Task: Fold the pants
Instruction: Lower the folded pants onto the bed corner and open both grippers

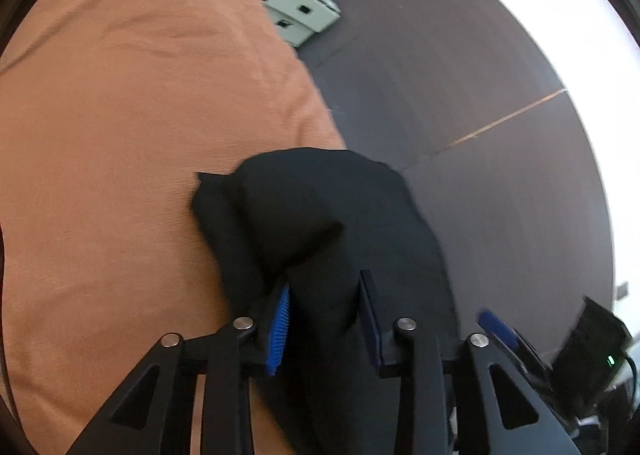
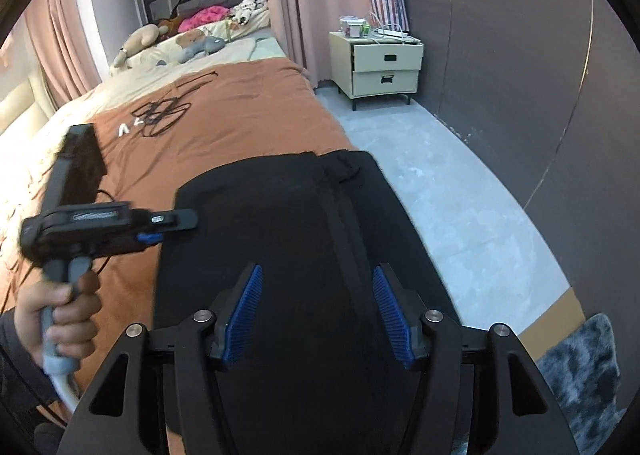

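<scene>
Left gripper (image 1: pixel 324 319) parted around bunched pants (image 1: pixel 320 215), grip unconfirmed. Right gripper (image 2: pixel 318 311) wide, empty. Risk: pants sliding off bed (image 1: pixel 120 135) edge.

Soft indoor light, blown-out white glare upper right, motion blur, fisheye edges

The left gripper (image 1: pixel 324 295) w/ blue ribbed pads is open, & a bunch of soft black pants (image 1: pixel 320 215) sits between its fingers. The pants lie at the edge of the big orange bed cover (image 1: pixel 140 115). A pale green drawer box (image 1: pixel 300 13) stands far off on the dark floor (image 1: pixel 460 75).
</scene>
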`<state>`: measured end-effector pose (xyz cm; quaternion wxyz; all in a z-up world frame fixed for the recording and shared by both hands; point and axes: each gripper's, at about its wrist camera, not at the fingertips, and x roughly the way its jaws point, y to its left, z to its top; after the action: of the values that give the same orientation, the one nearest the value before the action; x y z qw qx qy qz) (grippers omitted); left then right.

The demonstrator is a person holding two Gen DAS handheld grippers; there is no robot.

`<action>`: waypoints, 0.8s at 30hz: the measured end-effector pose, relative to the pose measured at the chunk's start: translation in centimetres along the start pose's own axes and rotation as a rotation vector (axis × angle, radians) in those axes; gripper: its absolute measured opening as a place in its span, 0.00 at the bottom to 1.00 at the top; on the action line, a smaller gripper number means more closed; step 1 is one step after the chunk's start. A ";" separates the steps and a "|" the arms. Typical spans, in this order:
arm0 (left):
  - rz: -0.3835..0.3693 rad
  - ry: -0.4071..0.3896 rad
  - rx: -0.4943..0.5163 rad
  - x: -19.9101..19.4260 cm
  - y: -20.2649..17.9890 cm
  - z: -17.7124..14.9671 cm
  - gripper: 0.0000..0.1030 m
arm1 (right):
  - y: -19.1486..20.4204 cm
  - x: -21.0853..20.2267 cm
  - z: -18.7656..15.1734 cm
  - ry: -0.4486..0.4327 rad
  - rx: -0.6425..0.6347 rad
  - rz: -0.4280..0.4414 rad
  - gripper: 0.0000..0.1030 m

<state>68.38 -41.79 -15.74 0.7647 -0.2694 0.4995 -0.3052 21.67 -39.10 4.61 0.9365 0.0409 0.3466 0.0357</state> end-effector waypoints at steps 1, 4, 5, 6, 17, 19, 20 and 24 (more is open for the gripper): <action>0.014 0.007 -0.002 -0.1 0.2 -0.2 0.33 | 0.1 -0.3 -0.5 0.002 0.004 0.011 0.54; 0.041 0.024 0.004 -0.4 0.6 -0.6 0.33 | -0.4 -0.1 -2.2 0.040 0.005 -0.008 0.54; 0.047 0.032 0.009 -0.6 0.6 -0.8 0.33 | -0.6 0.0 -2.4 0.057 0.009 -0.016 0.54; 0.054 0.041 0.013 -0.6 0.6 -0.9 0.33 | -1.0 0.4 -2.6 0.077 0.022 -0.024 0.54; 0.126 0.075 0.082 -5.9 -0.8 -3.5 0.41 | -3.2 -3.6 -3.0 0.156 0.149 -0.099 0.55; 0.133 0.071 0.107 -7.3 -1.5 -3.9 0.52 | -3.0 -5.2 -2.8 0.144 0.165 -0.112 0.71; 0.132 0.068 0.120 -8.0 -1.8 -4.1 0.54 | -2.9 -6.0 -2.7 0.137 0.169 -0.127 0.79; 0.140 0.055 0.181 -10.9 -3.1 -4.8 0.79 | -0.7 -8.0 -2.7 0.120 0.169 -0.121 0.80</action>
<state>59.86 -36.34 -8.63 0.7915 -0.1553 0.5082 -0.3020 13.87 -40.44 7.64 0.9076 0.0968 0.4057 -0.0478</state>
